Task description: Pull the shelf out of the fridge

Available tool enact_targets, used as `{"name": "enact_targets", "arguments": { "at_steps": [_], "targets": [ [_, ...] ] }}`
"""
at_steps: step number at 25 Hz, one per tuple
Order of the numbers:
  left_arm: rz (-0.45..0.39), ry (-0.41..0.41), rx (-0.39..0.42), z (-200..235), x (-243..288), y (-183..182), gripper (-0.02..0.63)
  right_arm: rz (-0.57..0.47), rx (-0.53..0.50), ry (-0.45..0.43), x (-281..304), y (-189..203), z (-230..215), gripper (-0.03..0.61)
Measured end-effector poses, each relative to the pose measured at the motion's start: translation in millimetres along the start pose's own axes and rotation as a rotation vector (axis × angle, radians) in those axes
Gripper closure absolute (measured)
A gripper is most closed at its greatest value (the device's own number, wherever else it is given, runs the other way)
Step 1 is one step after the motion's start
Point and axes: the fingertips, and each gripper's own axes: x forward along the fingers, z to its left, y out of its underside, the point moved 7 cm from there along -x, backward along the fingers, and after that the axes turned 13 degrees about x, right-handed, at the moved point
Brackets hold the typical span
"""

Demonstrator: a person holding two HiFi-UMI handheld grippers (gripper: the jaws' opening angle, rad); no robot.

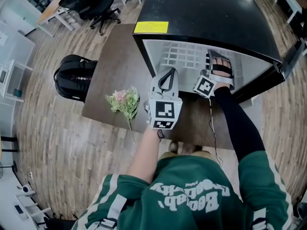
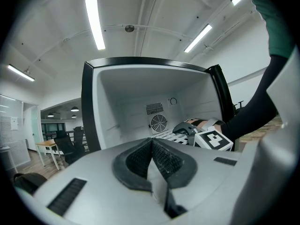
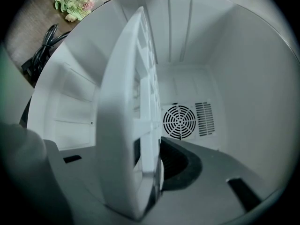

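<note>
Sweatshirt [image 1: 192, 200] — fridge [image 1: 206, 13] on table [image 1: 115, 56], plank floor [image 1: 57, 143]

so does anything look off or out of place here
Only the flower bunch: it lies loose on its side on the table left of the open fridge, no vase. The shelf held by the right gripper looks intact.
</note>
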Motion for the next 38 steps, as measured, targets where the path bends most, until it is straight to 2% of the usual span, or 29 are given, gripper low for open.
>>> {"name": "enact_targets", "arguments": {
  "at_steps": [38],
  "targets": [
    [-0.026,0.001,-0.006,-4,-21,-7,0.598,0.001,-0.005,0.007,-24,0,4,0.435]
  ]
}}
